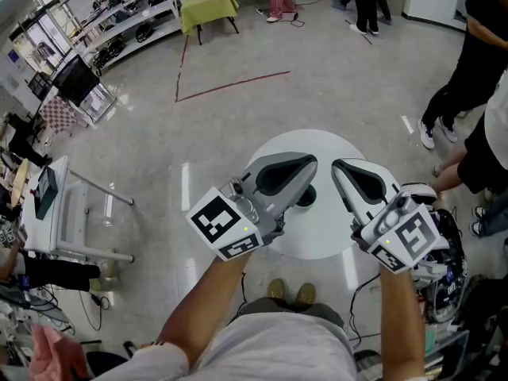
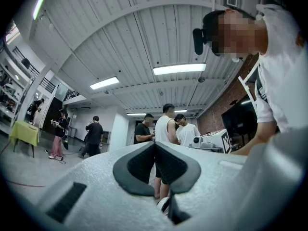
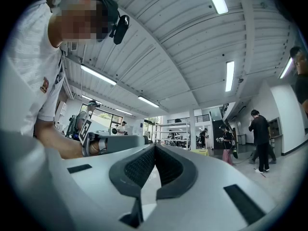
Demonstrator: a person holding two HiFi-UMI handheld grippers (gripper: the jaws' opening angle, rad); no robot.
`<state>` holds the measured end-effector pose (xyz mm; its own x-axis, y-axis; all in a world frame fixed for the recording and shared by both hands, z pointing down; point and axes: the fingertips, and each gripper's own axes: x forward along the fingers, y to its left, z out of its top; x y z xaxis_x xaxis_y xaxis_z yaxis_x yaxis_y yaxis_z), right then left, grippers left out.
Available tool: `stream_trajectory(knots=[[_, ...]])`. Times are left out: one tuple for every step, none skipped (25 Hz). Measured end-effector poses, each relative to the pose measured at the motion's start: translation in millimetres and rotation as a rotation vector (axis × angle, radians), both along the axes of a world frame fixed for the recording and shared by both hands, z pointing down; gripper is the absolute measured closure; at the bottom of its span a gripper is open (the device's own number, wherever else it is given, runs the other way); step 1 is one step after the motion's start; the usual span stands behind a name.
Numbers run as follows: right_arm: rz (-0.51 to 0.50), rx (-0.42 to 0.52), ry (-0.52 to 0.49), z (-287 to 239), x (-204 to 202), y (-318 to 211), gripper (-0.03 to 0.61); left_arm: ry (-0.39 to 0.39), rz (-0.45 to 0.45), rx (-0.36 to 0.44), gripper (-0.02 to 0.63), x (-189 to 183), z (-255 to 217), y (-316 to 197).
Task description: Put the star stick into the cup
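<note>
My left gripper (image 1: 304, 165) and right gripper (image 1: 343, 169) hover pressed shut, empty, above the table (image 1: 317, 236); I can't find stick or cup.

Two grey handheld two-jaw grippers: the left gripper (image 1: 305, 169) and the right gripper (image 1: 343, 169). Two black-and-white marker cubes, a left cube (image 1: 226, 225) and a right cube (image 1: 406, 240). One round white table (image 1: 317, 240) near, bearing one small dark round object (image 1: 306, 197). One yellow-green cloth-covered table (image 1: 208, 5) far left. Two tan shoes (image 1: 278, 290) nearest. In the left gripper view, three people stand far off together: black-shirted person (image 2: 143, 131), white-vested person (image 2: 167, 124), white-T-shirted person (image 2: 188, 133).
</note>
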<state>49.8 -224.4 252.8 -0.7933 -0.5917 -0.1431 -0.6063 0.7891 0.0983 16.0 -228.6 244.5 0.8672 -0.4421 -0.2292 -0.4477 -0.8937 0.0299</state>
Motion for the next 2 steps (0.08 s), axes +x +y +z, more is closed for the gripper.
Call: stream_trajectory(knots=[[0.000, 0.000, 0.000, 0.2, 0.4, 0.0, 0.568, -0.001, 0.000, 0.000, 0.600, 0.2, 0.4, 0.2], [0.001, 0.000, 0.001, 0.4, 0.8, 0.0, 0.568, -0.002, 0.000, -0.001, 0.600, 0.4, 0.8, 0.3]])
